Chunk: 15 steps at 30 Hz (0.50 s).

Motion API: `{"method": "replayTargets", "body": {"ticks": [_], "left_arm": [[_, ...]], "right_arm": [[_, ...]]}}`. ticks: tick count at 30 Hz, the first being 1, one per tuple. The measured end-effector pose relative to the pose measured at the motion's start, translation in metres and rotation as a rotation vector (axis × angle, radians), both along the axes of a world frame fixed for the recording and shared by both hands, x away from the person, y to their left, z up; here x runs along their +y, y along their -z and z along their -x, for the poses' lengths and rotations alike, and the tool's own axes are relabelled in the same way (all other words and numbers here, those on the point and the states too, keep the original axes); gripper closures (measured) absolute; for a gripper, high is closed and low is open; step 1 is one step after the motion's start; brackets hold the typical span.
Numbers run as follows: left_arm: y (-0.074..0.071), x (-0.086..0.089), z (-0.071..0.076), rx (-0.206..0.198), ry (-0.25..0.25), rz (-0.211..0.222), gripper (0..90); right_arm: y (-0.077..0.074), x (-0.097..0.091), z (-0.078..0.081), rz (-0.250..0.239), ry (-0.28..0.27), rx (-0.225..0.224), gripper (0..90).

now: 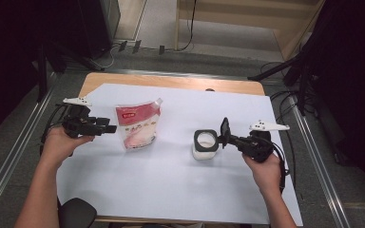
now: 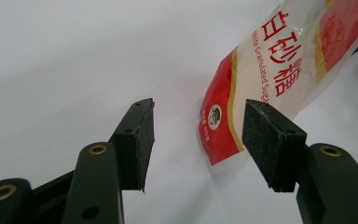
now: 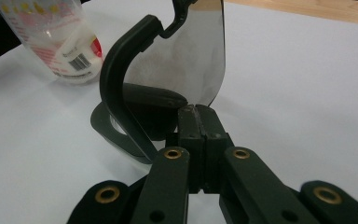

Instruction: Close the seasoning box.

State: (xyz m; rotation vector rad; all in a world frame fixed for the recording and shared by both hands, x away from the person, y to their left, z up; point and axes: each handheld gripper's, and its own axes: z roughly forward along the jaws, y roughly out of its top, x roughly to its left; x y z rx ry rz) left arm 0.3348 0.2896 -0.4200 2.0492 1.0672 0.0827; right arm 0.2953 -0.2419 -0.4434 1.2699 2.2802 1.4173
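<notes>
We lose sugar pouch [image 2: 279,70] top past left gripper view's upper right edge. In right gripper view, raised lid [image 3: 186,56] hides jar [image 1: 205,145] mouth; pouch top cut off at far left corner. Small print unreadable to us.

Each hand-held gripper, the left gripper [image 1: 105,128] and the right gripper [image 1: 225,132], is a matte black plastic body carrying a pale grey three-cornered plate on top and a black cable trailing from its rear. Brass-coloured rivets stud the black linkage arms behind the jaws, whose inner faces wear dark, rough foam pads [image 2: 145,140]. The person's forearms are bare, with no sleeves.
</notes>
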Motion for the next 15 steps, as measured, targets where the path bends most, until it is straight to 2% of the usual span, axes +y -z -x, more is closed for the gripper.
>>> {"method": "replayTargets", "body": {"ticks": [15], "left_arm": [[0.0007, -0.0016, -0.0006, -0.001, 0.002, -0.006, 45.3]], "right_arm": [[-0.0052, 0.0067, 0.0046, -0.019, 0.001, -0.036, 90.0]]}}
